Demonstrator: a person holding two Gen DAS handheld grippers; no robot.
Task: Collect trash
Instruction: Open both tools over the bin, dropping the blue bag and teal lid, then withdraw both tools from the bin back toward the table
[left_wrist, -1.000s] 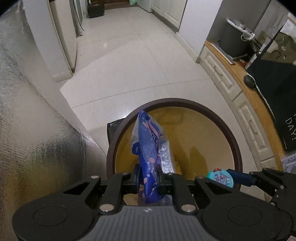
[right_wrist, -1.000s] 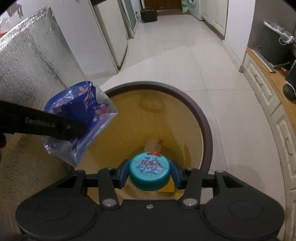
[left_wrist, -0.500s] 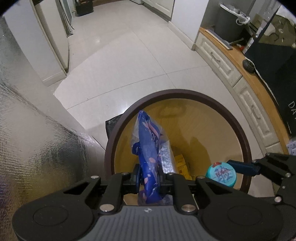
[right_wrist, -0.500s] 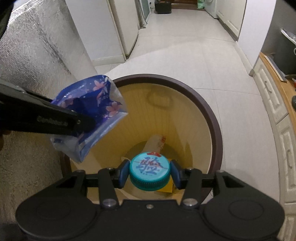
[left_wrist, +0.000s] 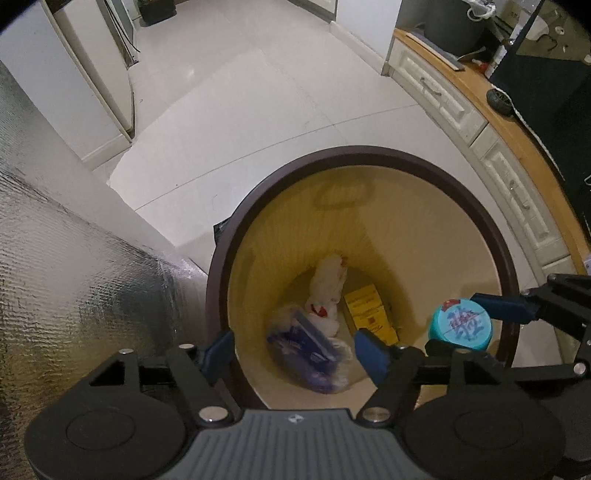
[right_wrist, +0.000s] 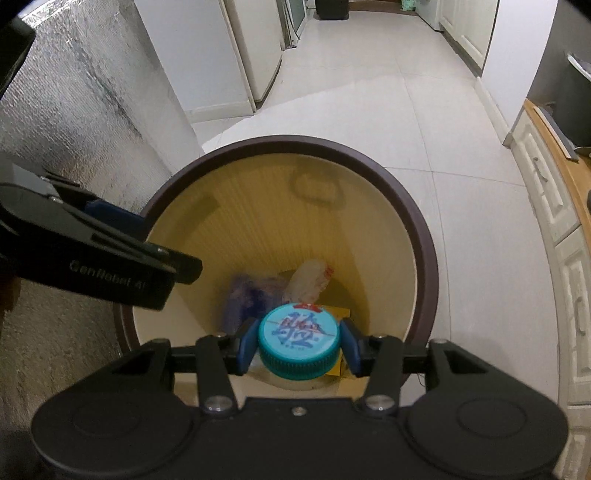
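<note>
A round bin with a dark brown rim and yellow inside stands on the floor below both grippers. My left gripper hangs over the bin's left side. Its jaws are opening and its pads touch nothing. The blue flowered plastic packet lies blurred far down in the bin, below the left fingers. My right gripper is shut on a teal lid with blue print, held over the bin's right side.
A white crumpled wrapper and a yellow box lie on the bin's bottom. A silver foil-covered surface rises close on the left. White drawers under a wooden top run along the right. Pale tiled floor stretches ahead.
The left jaws have parted and the blue packet has dropped from them into the bin. The right gripper still holds the teal lid in the same spot.
</note>
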